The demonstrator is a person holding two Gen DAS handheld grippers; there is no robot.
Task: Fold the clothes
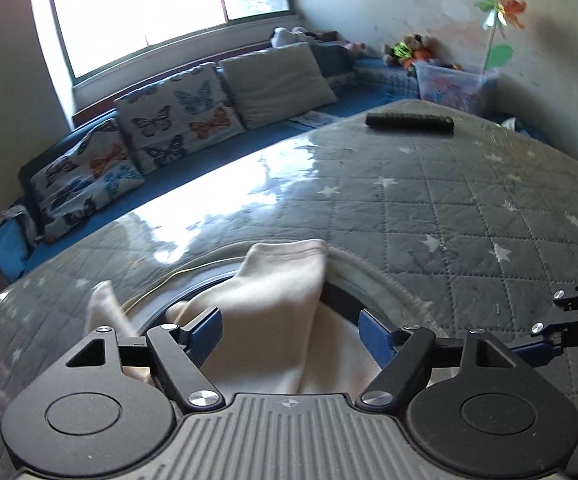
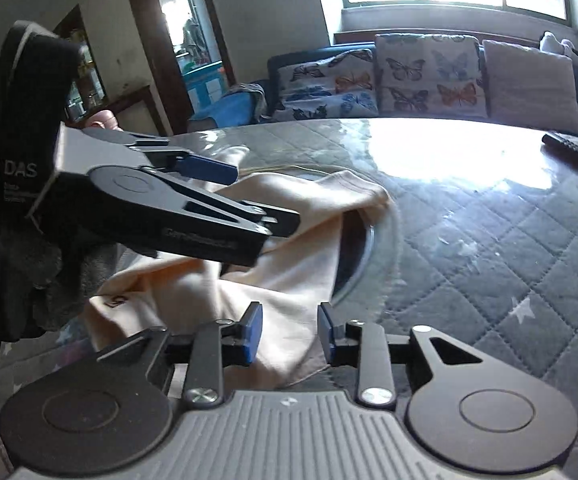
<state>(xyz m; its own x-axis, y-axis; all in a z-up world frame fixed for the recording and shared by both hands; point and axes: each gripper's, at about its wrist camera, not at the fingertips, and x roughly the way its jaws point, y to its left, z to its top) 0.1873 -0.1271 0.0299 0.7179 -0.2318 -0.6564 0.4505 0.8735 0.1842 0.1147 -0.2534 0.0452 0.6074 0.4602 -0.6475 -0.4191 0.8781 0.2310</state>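
Garment: cream cloth (image 1: 277,300), a soft top or trousers by the look of it, lies bunched near the front edge of the quilted table (image 1: 449,208); one hemmed end (image 2: 353,188) reaches away toward the middle, and the bulk is heaped under both tools.

Garment lay: unfolded and rumpled, with a small dark mark near one corner in the right wrist view; which part of the clothing each fold belongs to cannot be told.

Left gripper (image 1: 293,330): jaws spread wide, blue pads on either side of a raised ridge of cloth, not pinching it. Judged reason: it is lined up to take that ridge so the piece can be lifted and straightened.

Right gripper (image 2: 289,332): jaws parted, narrower than the left, poised over the near edge of the cloth; nothing is clamped. Judged reason: it is placed to take the second corner so the two tools can pull the piece flat.

Surface: grey star-patterned quilt under a glossy clear cover, which will likely let cloth slide easily; a round rimmed inset (image 2: 365,252) shows just beyond the garment, partly covered by it.

Remote-like dark bar (image 1: 409,122): far side of the table, well apart from the work.

Containers: clear plastic bin (image 1: 455,86) at the far wall holds colourful items too blurred to name; soft toys (image 1: 409,50) sit just behind it.

Stage: judged early, no fold made yet.
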